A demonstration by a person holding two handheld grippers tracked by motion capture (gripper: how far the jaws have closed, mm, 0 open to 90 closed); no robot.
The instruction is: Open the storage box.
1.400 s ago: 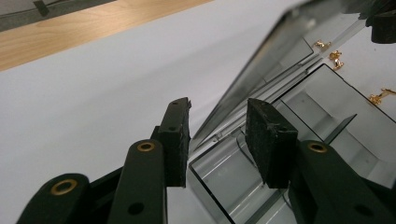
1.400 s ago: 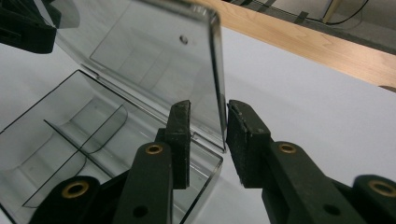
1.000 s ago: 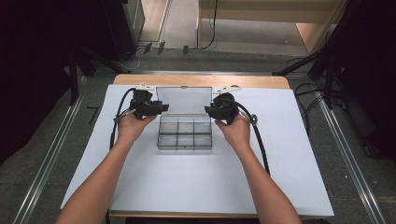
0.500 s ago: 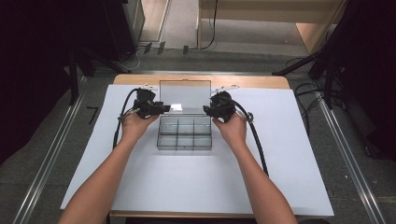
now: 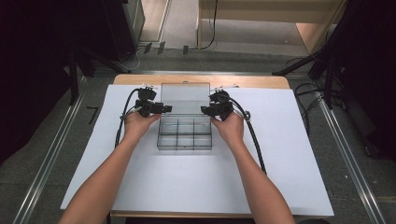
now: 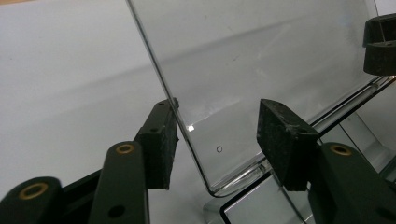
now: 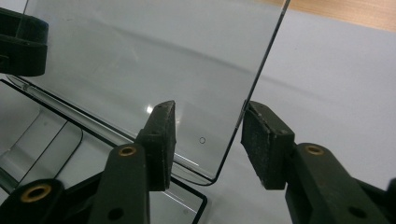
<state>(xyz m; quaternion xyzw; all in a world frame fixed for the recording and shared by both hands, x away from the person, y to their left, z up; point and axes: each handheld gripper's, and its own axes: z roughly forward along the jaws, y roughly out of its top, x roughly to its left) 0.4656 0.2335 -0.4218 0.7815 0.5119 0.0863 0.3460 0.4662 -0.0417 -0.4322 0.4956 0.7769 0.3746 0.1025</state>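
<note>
The worktop [image 5: 289, 154], under a white sheet, is carrying a clear compartment box [image 5: 184, 135] that is lying between the two hand-held grippers, with its divided cells looking bare through the plastic. Its clear lid [image 5: 185, 97] is standing raised at the far side of the box, tilting back past upright.

The left hand-held gripper [image 5: 161, 108] is sitting at the lid's left edge. In the left gripper view that edge [image 6: 159, 70] is running between the spread jaws, just against the left pad [image 6: 161, 140], while the other pad is standing apart from the plastic, so this gripper is released. The right hand-held gripper [image 5: 208, 110] is sitting at the lid's right edge; in the right gripper view the edge is passing between its pads, close to the right pad [image 7: 266, 140] and clear of the left one, so it is released too.

Compared with a second ago, the lid is leaning further back, both hand-held grippers are sitting a little lower, and their jaws have just been opening around the lid's edges.
</note>
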